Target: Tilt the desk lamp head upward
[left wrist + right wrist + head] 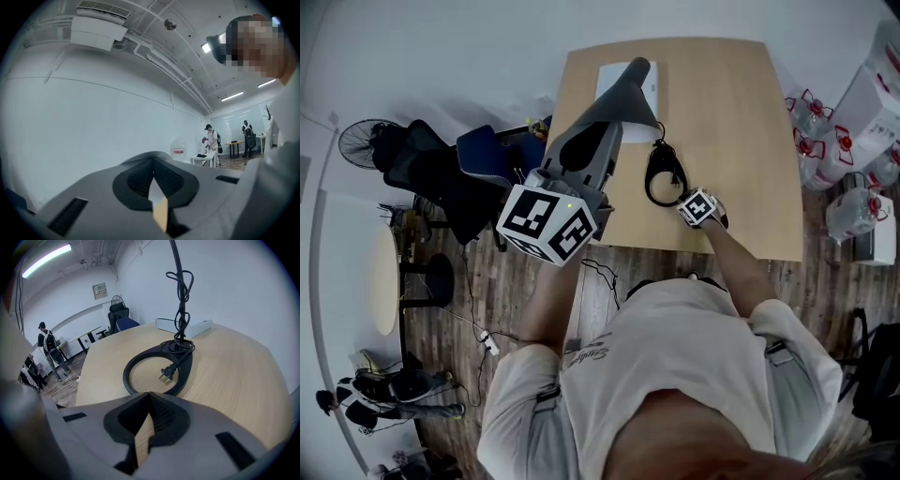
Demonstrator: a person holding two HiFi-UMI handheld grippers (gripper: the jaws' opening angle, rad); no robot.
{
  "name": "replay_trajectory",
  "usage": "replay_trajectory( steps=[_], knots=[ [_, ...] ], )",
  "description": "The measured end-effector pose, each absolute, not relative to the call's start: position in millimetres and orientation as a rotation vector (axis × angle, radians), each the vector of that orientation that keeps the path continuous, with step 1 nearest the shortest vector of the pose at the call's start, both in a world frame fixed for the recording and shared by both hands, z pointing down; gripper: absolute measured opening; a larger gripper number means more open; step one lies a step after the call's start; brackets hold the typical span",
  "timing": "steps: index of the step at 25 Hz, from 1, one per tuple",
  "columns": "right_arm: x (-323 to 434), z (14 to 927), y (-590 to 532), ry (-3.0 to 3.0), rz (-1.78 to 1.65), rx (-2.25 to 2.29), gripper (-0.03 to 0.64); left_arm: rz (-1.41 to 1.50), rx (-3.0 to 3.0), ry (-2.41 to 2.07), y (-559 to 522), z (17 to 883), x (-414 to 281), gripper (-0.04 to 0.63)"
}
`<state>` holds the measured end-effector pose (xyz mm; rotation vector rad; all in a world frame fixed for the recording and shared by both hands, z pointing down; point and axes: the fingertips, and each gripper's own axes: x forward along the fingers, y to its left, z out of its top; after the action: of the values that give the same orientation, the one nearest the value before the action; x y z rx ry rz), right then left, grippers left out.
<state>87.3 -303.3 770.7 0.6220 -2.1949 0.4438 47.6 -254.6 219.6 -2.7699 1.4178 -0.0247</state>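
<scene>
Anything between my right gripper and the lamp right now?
Nothing visible. Only bare tabletop separates the right gripper from the lamp base. The plug lies at the ring's inner edge. The lamp head isn't in view.

Just ahead of the jaws of the right gripper (146, 412), the lamp's ring base (184, 369) and cord-wrapped stem (181, 301) block the way; bare worktop (236, 380) opens to their right. The jaws of the left gripper (153, 183) face open air.
</scene>
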Motion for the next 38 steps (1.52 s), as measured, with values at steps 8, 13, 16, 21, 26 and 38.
replay_trajectory(
  steps=[8, 13, 16, 21, 26, 38],
  knots=[
    [85.7, 770.4, -302.5, -2.193, 0.447, 0.609, -0.005, 0.070, -2.808, 1.394, -249.0, 220.4, 43.9, 0.015],
    [87.0, 771.0, -303.5, -2.201, 0.461, 0.640, -0.005, 0.057, -2.830, 1.391, -244.3, 243.7, 50.3, 0.016],
    [88.0, 771.0, -303.9, -2.204, 0.455, 0.638, -0.005, 0.040, -2.840, 1.399, -241.9, 256.6, 53.7, 0.015],
    [87.1, 770.0, -300.5, -2.225, 0.453, 0.642, -0.005, -0.011, -2.855, 1.466, -240.2, 284.7, 45.5, 0.015],
    [92.2, 766.4, -303.9, -2.270, 0.473, 0.764, -0.006, -0.030, -2.937, 1.514, -232.8, 317.9, 31.6, 0.015],
    [91.5, 646.8, -240.7, -2.481, 0.360, 0.995, -0.006, -0.003, -2.985, 1.532, -179.0, 347.8, -27.0, 0.016]
  ],
)
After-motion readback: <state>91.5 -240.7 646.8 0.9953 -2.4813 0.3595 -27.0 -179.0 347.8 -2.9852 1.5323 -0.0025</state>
